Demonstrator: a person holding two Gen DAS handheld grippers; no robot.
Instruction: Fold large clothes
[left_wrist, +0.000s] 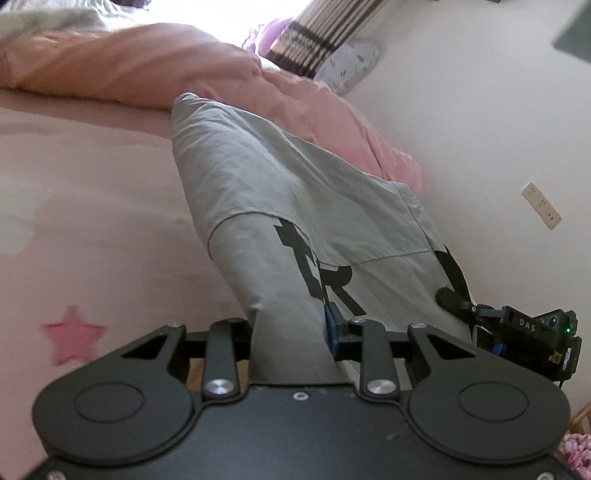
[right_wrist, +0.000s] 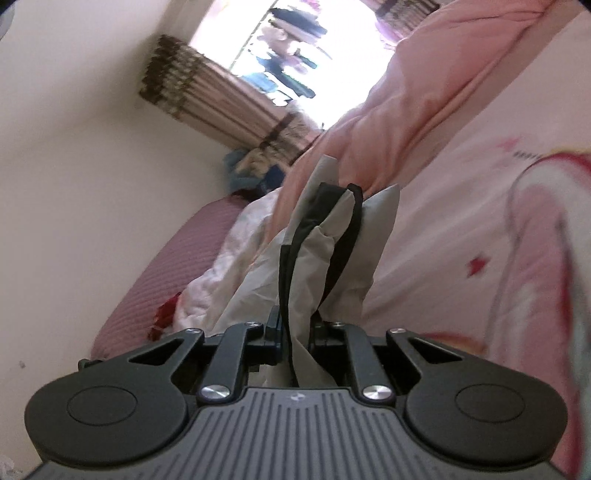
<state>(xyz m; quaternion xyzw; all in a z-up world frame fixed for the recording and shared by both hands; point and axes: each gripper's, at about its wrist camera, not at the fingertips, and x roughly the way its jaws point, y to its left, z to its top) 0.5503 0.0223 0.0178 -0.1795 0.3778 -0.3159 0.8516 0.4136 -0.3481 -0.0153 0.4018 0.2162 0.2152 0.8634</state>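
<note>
Left hand-held gripper clamped on grey shirt, tilted down | right hand-held gripper clamped on its black-trimmed edge

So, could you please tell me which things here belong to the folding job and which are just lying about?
In the job:
- grey shirt
- left gripper, clamped on it
- right gripper, clamped on it

Lying about:
- pink duvet
- striped curtain
- white quilt
- wall switch
</note>
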